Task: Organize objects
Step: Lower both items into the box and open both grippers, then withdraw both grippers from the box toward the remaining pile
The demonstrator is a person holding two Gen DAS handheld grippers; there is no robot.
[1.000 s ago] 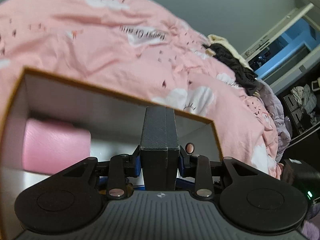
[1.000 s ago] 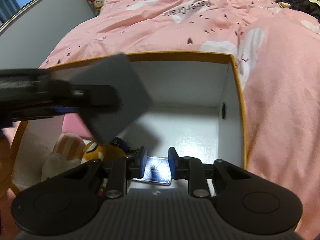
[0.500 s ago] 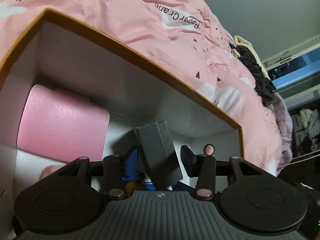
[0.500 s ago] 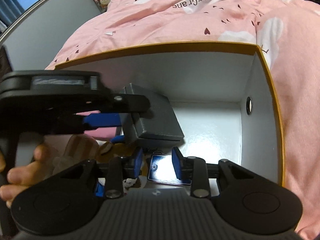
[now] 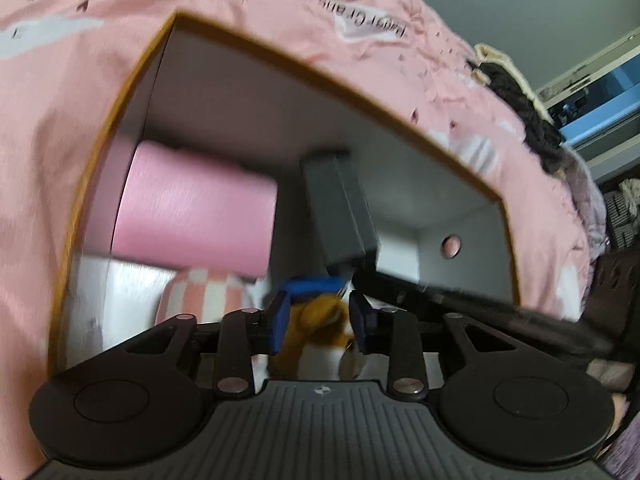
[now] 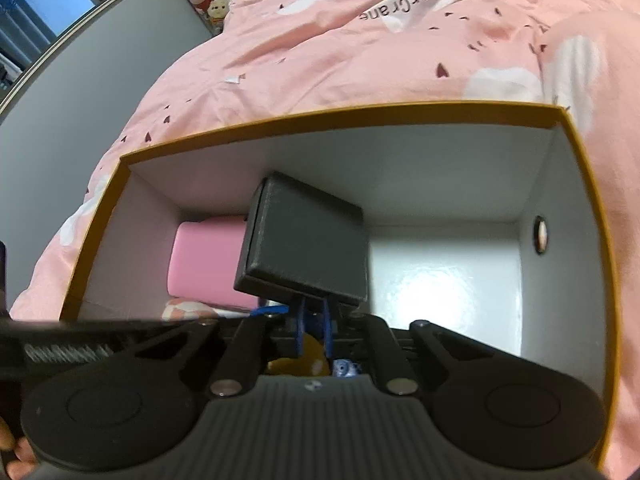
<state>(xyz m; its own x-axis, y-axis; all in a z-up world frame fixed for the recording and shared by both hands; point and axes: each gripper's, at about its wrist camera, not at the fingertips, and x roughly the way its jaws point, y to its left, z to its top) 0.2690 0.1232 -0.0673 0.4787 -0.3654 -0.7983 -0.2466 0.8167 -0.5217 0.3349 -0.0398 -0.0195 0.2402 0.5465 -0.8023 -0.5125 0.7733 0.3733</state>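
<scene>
- The dark grey box (image 6: 304,248) is clamped at its lower edge by the right gripper (image 6: 313,330), inside the orange-rimmed carton (image 6: 576,208), beside the pink case (image 6: 208,260)
- The left gripper (image 5: 319,322) fingers are closing on nothing
- A slip onto the plush toy (image 5: 320,332) is risked by so thin a grip

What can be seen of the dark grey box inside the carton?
The dark grey box is a flat, matt rectangular case with rounded corners and a lid seam running along one side. It looks like textured card or plastic. It stands tilted on its lower edge inside the orange-rimmed carton, right of the pink box. The shut right tongs meet its lower edge. Whether they pinch it cannot be told.
</scene>
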